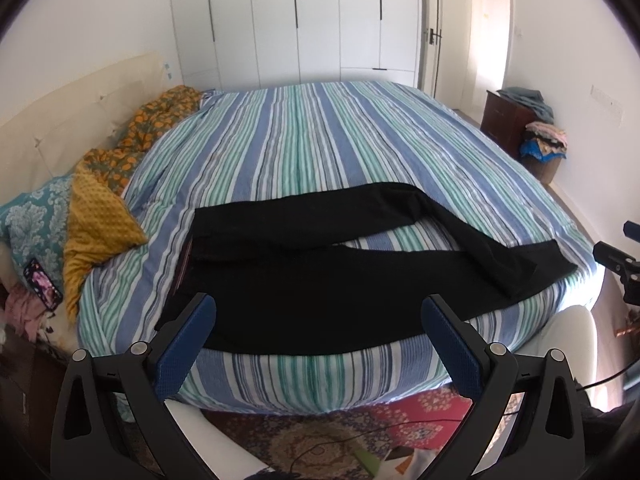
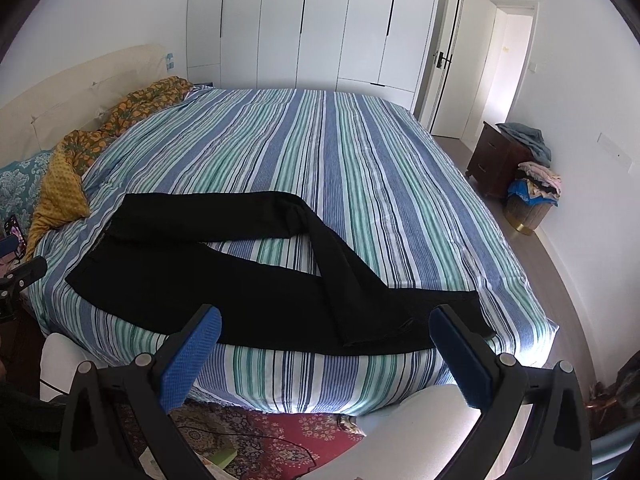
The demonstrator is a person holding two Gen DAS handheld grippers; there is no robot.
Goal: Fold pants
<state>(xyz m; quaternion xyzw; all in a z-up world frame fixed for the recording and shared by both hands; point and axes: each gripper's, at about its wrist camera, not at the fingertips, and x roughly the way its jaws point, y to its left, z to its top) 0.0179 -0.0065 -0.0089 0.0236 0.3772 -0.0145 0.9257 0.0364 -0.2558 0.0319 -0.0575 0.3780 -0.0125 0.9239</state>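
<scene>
Black pants (image 2: 224,280) sprawled near front edge of striped bed (image 2: 360,168), far leg crossed over near one. No fold made. Left hand-held gripper (image 1: 318,312), right hand-held gripper (image 2: 325,322): both released, empty, hovering short of cloth.

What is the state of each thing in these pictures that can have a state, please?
Pants: unfolded, lying flat on the bed, far leg bent and crossing over the near leg.
Left gripper: jaws open, holding nothing, above the near bed edge.
Right gripper: jaws open, holding nothing.
Bed: covered by a striped sheet.
Wardrobe: doors closed.
Door: open.
Phone: screen lit.
</scene>
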